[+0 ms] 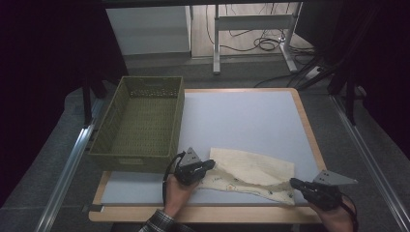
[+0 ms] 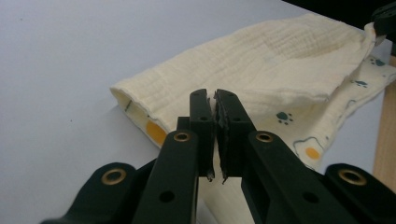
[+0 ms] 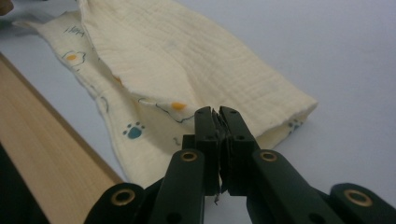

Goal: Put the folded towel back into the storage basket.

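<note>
A cream muslin cloth [image 1: 251,169] with paw and egg prints lies half folded on the white table top near the front edge. Its plain side is turned over the printed side. My left gripper [image 1: 211,164] is shut on the cloth's left end, and in the left gripper view [image 2: 215,100] a thin sliver of fabric [image 2: 280,60] shows between the closed jaws. At the cloth's right end my right gripper [image 1: 293,182] is shut on the fabric too. In the right gripper view [image 3: 217,114] the cloth [image 3: 187,56] spreads away beyond the closed jaws. A forearm and a hand come in behind each gripper.
A green woven basket [image 1: 130,157] stands empty at the table's left side, just behind my left gripper. The white table top [image 1: 241,116] stretches behind the cloth. A wooden border [image 1: 208,212] runs along the front. A metal frame and cables lie on the floor beyond.
</note>
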